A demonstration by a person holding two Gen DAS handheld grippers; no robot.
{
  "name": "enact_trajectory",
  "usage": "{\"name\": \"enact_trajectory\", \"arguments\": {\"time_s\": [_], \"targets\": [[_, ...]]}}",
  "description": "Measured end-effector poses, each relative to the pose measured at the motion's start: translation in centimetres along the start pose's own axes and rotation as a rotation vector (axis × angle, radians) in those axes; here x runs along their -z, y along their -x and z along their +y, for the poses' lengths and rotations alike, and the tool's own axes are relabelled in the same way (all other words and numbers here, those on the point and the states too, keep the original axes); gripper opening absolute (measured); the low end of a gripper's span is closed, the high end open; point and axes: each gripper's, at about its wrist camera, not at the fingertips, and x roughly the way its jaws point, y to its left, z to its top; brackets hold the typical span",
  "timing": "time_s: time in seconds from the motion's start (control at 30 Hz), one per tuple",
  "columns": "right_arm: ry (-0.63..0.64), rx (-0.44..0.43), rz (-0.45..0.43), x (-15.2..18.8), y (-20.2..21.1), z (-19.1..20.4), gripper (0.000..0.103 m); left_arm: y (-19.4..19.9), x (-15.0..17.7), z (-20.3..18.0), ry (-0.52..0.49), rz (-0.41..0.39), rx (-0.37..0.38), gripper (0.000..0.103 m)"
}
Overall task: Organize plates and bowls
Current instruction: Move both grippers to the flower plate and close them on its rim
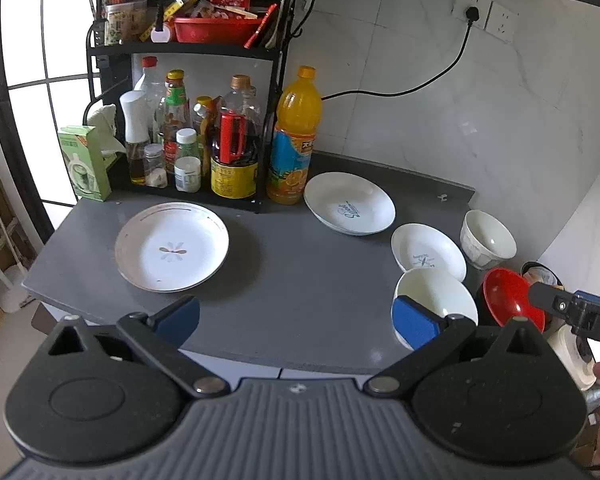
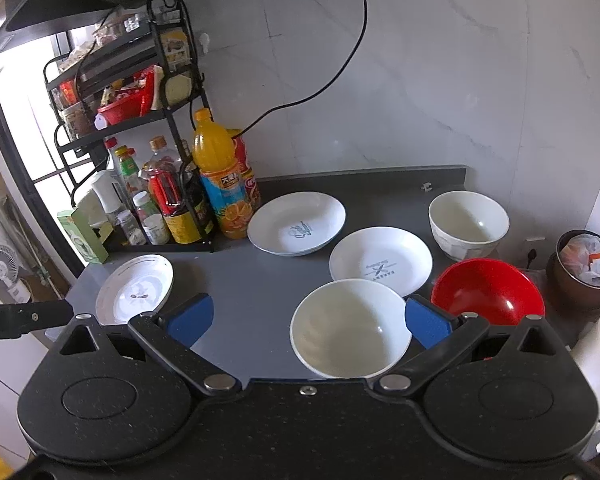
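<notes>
On the grey counter (image 1: 292, 280) lie a flower-patterned plate (image 1: 171, 246) (image 2: 134, 290) at the left, a white plate with blue script (image 1: 349, 203) (image 2: 296, 223) by the juice bottle, and a smaller printed plate (image 1: 428, 251) (image 2: 381, 261). A white bowl (image 1: 436, 300) (image 2: 350, 328) sits at the front, a red bowl (image 1: 512, 296) (image 2: 487, 291) to its right, and a patterned white bowl (image 1: 487, 238) (image 2: 468, 218) behind. My left gripper (image 1: 296, 320) is open and empty above the front edge. My right gripper (image 2: 308, 320) is open, its right finger beside the front white bowl.
A black rack (image 1: 188, 128) with sauce bottles stands at the back left, with an orange juice bottle (image 1: 294, 136) (image 2: 220, 176) beside it. A green box (image 1: 85, 162) sits left of the rack. A bin (image 2: 588, 268) stands off the counter's right end. A black cable runs down the wall.
</notes>
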Motion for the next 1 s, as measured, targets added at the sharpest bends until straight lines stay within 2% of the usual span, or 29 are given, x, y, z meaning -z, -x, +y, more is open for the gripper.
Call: {"name": "enact_trajectory", "arguments": {"time_s": [0.2,0.4,0.67,0.93,1.0], "targets": [[0.027,-0.036,0.036,-1.1,-1.7,-1.4,0.103,-2.1,-1.0,-2.0,0.009,-0.003,-0.018,0.101],[0.043,-0.060,0.062,-1.7,-3.6,-1.0,0.103,-3.2,-1.7,-1.8,0.023,-0.010,-0.047,0.101],[0.009,-0.062,0.099,-2.4,-7.3,1.1,0.098,-5.4,-2.7,1.6,0.071,0.010,-0.070,0.098],[-0.022,0.009,0.092,-3.7,-11.1,4.4,0.095,-9.5,-4.8,5.8,0.070,0.033,-0.020,0.085],[-0.025,0.031,0.096,-4.0,-12.1,5.2,0.091,-10.4,-5.4,6.8,0.062,0.031,-0.005,0.084]]}}
